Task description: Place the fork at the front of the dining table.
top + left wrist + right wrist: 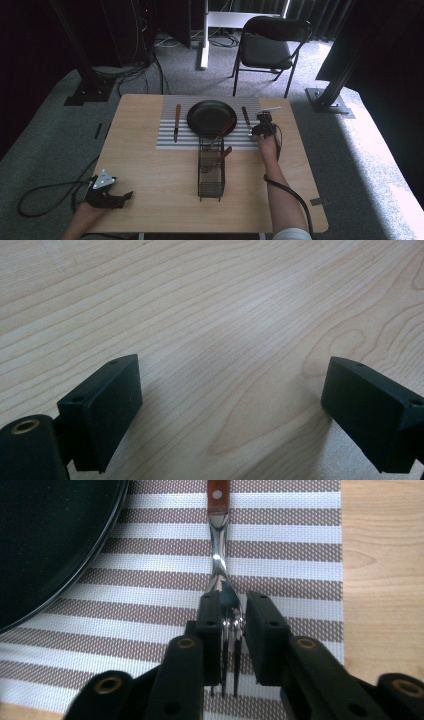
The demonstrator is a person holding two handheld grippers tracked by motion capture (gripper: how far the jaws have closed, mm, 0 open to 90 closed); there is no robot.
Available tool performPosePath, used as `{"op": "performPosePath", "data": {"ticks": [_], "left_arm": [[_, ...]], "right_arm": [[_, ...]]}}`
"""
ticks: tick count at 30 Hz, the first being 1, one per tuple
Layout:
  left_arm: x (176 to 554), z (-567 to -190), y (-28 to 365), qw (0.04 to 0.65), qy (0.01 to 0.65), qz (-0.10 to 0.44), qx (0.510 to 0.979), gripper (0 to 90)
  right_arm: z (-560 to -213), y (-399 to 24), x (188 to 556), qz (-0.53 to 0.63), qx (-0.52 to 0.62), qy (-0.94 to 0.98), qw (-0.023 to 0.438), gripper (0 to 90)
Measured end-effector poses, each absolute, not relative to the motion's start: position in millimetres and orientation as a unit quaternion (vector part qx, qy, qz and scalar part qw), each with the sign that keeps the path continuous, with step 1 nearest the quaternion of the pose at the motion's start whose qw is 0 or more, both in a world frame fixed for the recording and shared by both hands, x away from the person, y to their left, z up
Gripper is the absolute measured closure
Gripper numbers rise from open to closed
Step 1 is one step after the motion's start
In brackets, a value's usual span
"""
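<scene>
Right gripper [231, 630] jaws narrow, astride fork [220, 575] tines, left gripper [230, 405] agape

Black plate [211, 117] on grey-and-white striped placemat [167, 140].

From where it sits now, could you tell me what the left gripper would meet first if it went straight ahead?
Probably just the bare table: the left gripper, fingers open, points low along the wood, with nothing else ahead as far as its view shows.

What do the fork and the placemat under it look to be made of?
Fork: polished metal neck and tines, judging by the bright reflections, with a reddish-brown, apparently wooden, riveted handle. Placemat: looks like woven vinyl or fabric; a mesh texture shows in its brown and white stripes.
</scene>
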State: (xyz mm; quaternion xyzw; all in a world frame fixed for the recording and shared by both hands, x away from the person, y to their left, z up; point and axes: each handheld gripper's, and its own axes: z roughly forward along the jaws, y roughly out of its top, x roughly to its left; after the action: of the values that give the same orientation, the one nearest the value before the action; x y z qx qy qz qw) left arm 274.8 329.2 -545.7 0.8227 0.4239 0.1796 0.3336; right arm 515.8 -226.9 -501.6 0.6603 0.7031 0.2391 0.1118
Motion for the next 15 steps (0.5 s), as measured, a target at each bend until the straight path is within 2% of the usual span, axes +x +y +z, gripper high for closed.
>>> {"op": "performPosePath", "data": {"ticks": [1,7,15], "left_arm": [[275,-546,329,0.334,0.424,0.180,0.823,9.2],[274,-546,329,0.333,0.428,0.181,0.821,9.2],[274,-546,329,0.333,0.428,0.181,0.821,9.2]], "right_arm": [[-500,-228,514,0.239,0.660,0.703,0.117,76.0],[-497,-234,503,0.267,0.657,0.699,0.089,53.8],[-514,-227,493,0.261,0.645,0.715,0.068,51.1]]}}
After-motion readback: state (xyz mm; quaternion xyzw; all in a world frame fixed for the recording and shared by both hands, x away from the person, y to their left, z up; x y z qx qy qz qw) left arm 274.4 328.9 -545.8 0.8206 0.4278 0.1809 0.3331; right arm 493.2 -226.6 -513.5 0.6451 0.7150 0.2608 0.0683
